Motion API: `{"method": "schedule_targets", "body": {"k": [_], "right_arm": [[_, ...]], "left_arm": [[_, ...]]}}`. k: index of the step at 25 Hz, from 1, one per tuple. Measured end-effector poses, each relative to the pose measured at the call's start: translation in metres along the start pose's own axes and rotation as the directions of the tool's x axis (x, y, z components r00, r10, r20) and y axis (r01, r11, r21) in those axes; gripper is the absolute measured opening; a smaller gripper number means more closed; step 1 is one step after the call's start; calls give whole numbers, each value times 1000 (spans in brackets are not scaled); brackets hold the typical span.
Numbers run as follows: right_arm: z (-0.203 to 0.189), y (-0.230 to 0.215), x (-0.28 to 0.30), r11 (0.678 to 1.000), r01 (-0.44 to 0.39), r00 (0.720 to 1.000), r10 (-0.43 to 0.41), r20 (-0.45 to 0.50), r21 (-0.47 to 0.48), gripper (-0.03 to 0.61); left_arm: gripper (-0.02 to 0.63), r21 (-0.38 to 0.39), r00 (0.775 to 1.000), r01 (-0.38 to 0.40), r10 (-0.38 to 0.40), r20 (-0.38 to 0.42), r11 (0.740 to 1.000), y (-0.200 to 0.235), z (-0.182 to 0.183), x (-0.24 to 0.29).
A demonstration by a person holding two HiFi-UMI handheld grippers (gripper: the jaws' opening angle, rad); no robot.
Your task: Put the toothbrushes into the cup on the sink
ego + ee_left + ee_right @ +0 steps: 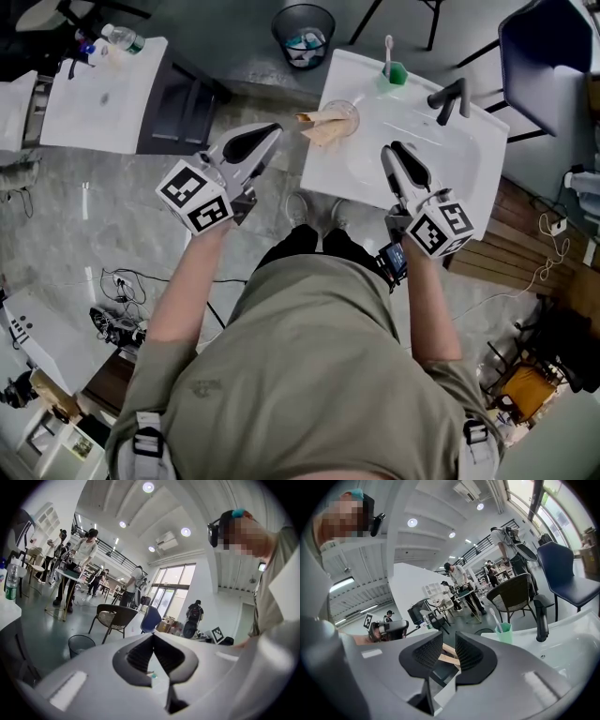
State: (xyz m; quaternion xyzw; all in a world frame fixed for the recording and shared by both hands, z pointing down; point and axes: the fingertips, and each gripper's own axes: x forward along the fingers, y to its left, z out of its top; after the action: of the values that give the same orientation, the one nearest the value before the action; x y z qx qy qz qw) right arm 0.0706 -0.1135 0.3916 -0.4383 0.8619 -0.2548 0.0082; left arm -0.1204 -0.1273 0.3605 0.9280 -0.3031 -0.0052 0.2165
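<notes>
Toothbrush, white: stood upright, bristles up, in green cup on far rim of white sink. Sat just left of black tap, cup and tap not touching. Found at the sink's near left corner: clear glass with tan sticks at its mouth, poking out past the sink's left edge. Could have been wooden toothbrushes, though too blurred to say for sure.

Held right gripper above the basin, nose toward the sink's far side. Showed its jaws parted by a narrow gap, nothing pinched. Glimpsed the tan sticks through that gap in the right gripper view, well beyond the pads, with cup and tap off to the right.

Held left gripper off the sink's left side, over the floor, nose near the tan sticks but short of them. Showed its jaws pressed together at the tips, nothing clamped between.

Further out, on grey floor beyond the sink: dark mesh bin with scraps inside. At far right, blue chair. Off to the left, second white counter with water bottle at its back. Deep in the room, in both gripper views, saw several people standing around tables.
</notes>
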Motion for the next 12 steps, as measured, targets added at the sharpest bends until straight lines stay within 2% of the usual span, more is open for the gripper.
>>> {"method": "schedule_targets", "body": {"k": [7, 9, 12], "right_arm": [[0, 8, -4, 999, -40, 999, 40, -25, -7, 89], [-1, 8, -5, 999, -45, 998, 45, -39, -12, 57], [-1, 8, -6, 998, -64, 997, 64, -52, -16, 49]], "left_arm": [[5, -14, 1000, 12, -12, -25, 1000, -15, -13, -1], [5, -17, 999, 15, -16, -35, 1000, -19, -17, 0], [5, -28, 999, 9, -10, -45, 1000, -24, -20, 4]]}}
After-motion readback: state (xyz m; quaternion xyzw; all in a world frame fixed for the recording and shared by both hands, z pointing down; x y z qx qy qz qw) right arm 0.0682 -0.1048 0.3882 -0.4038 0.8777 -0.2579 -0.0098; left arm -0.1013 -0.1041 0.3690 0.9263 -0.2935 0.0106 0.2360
